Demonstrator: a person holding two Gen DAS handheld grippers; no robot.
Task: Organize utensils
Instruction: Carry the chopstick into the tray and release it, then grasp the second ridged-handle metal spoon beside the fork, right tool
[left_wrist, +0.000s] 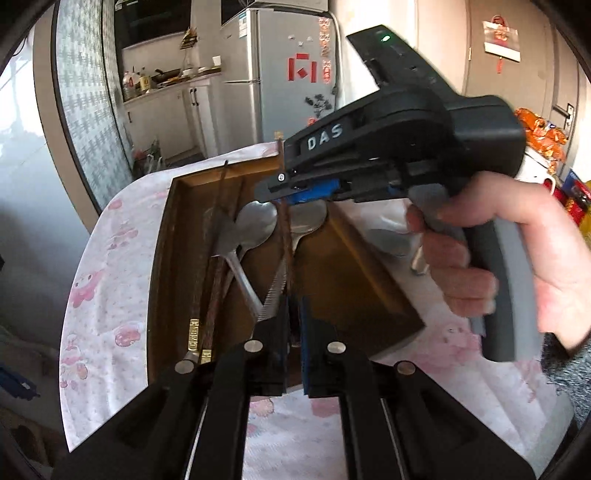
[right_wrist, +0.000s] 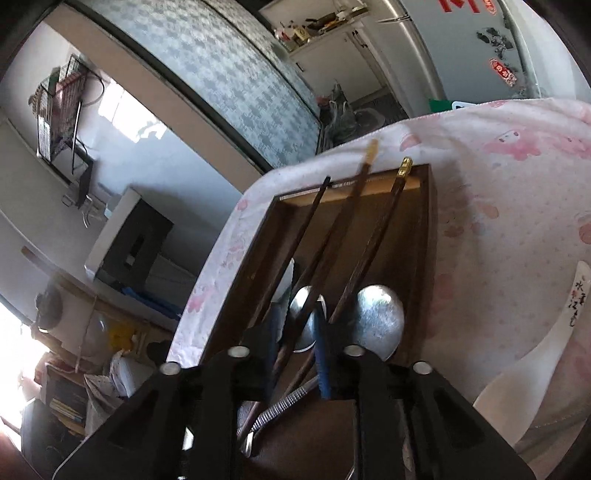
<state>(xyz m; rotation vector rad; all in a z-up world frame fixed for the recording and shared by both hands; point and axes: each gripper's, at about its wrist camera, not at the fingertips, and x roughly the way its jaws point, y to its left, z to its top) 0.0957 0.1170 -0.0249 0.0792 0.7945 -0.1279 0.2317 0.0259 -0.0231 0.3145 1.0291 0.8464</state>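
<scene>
Utensils, mixed lot, gathered in a brown wooden tray (left_wrist: 354, 254) at the centre of the left-wrist view, on a pink-printed tablecloth (left_wrist: 110, 295); we count dark chopsticks (right_wrist: 373, 236) laid lengthwise, some with gold caps resting on the tray's end wall, and metal spoons (right_wrist: 380, 319) with bowls at the opposite end; we judge the shared direction deliberate, so that pieces lie flat and sorted by kind.

Left gripper (left_wrist: 293, 317), lower centre of its own view; fingers closed together on one chopstick (left_wrist: 286, 236), which runs from the pads up the frame toward the other tool; we take this as one end of a two-handed hold.

Right gripper (left_wrist: 284, 197), centre right of the left-wrist view, carried in a bare hand (left_wrist: 498, 266); its tip sits at the far end of that same chopstick; in its own view a dark stick passes between its blue-padded fingers (right_wrist: 323, 365), which stand slightly apart; whether they press on it we cannot tell; we suppose both ends are steadied so the stick can be lowered level beside its fellows.

Unsorted items: a white ceramic spoon (right_wrist: 535, 369) with painted characters, lower right of the right-wrist view, on the cloth outside the tray; a further metal spoon (left_wrist: 388, 240) lies just beyond the tray's right wall; both, in our judgement, await sorting.
</scene>
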